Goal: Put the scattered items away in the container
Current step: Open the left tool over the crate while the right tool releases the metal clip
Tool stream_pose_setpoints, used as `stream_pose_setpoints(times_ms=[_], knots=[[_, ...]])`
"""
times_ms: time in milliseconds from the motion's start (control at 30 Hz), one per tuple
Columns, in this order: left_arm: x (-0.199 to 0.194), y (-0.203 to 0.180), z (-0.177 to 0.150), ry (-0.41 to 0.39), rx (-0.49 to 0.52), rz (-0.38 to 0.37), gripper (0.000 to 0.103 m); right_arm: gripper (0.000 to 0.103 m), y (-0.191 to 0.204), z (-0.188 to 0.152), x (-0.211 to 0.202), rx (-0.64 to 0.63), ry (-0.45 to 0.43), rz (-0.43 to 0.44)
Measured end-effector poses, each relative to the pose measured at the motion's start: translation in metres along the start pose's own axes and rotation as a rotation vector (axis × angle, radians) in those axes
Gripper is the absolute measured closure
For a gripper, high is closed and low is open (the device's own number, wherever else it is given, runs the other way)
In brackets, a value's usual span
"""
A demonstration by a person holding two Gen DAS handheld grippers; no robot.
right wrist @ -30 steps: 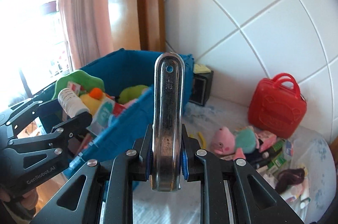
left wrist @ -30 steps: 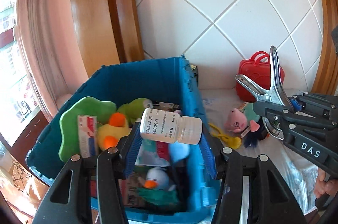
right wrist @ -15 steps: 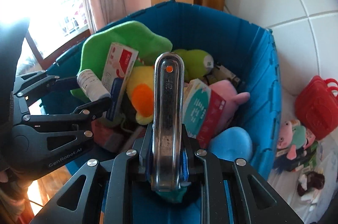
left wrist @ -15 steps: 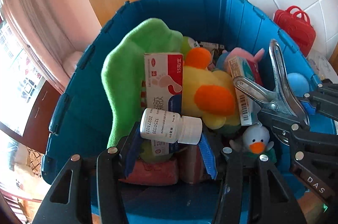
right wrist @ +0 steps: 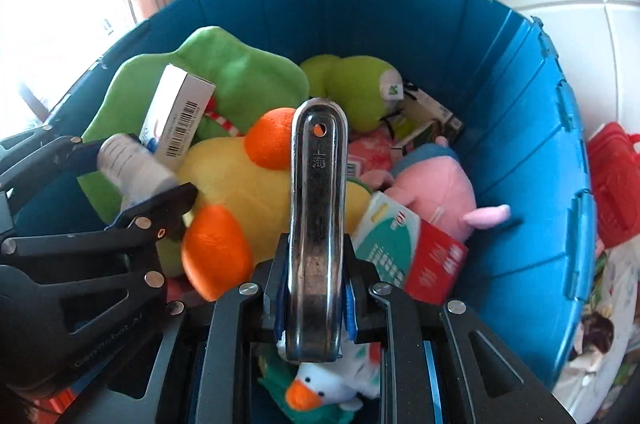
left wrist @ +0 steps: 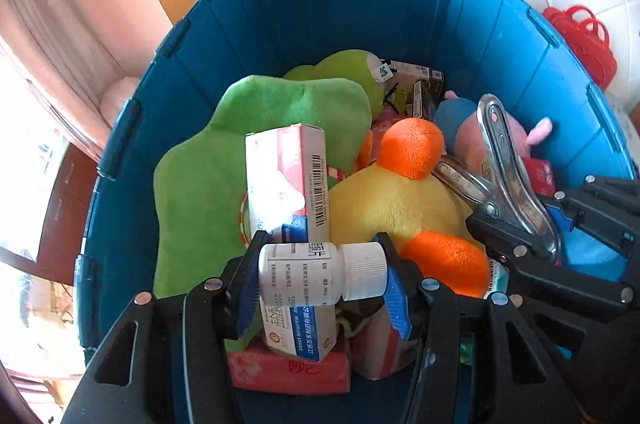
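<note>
From my left wrist: a second ago I was level with the bin's side wall, with tiles and the toys left on the counter ahead of me; now the blue bin (left wrist: 360,7) fills nearly the whole view and I look down into it. My left gripper (left wrist: 322,274) has come in over the heap, its jaws pinching the white bottle (left wrist: 320,272) end to end, cap toward my right. The bottle hangs just above a red-and-white box (left wrist: 286,183) that leans on the green plush (left wrist: 224,159), with the yellow duck (left wrist: 400,199) beside it. My right gripper pokes in at the right edge, carrying the metal clip (left wrist: 508,175).

From my right wrist: here too the view has swung off the counter and down into the bin. My right gripper (right wrist: 316,300) presses its jaws on the clip's flat handle, which stands up before the lens, over the duck and a pink pig (right wrist: 432,183). A small white duckling (right wrist: 320,390) lies below the jaws. The left gripper and its bottle show at the left.

So both loads are now inside the rim but not yet let go (the carrying, I judge, is done). Letting go is what remains, and the red case (right wrist: 612,175) outside the bin waits its turn.
</note>
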State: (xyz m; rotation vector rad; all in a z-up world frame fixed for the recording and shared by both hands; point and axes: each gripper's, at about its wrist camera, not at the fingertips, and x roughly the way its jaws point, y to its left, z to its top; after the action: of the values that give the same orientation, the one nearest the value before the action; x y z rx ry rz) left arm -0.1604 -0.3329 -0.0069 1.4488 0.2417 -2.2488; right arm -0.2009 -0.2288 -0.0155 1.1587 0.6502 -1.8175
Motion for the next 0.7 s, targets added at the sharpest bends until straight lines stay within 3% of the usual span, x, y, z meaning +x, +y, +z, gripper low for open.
stream_pose_setpoints(times_ms=[133, 433, 600, 700], knots=[[-0.004, 0.004, -0.004, -0.016, -0.012, -0.014, 0.048, 0.082, 0.001, 0.004, 0.003, -0.013, 0.003, -0.017], [-0.011, 0.013, -0.012, -0.028, -0.057, -0.045, 0.045, 0.071, -0.002, 0.006, 0.006, -0.015, -0.002, -0.03], [-0.022, 0.014, -0.016, -0.053, -0.045, -0.042, 0.045, 0.035, -0.011, 0.003, 0.001, -0.002, -0.016, -0.054], [-0.029, 0.011, -0.021, -0.065, -0.031, -0.034, 0.045, 0.027, -0.016, 0.001, -0.004, 0.016, -0.019, -0.044]])
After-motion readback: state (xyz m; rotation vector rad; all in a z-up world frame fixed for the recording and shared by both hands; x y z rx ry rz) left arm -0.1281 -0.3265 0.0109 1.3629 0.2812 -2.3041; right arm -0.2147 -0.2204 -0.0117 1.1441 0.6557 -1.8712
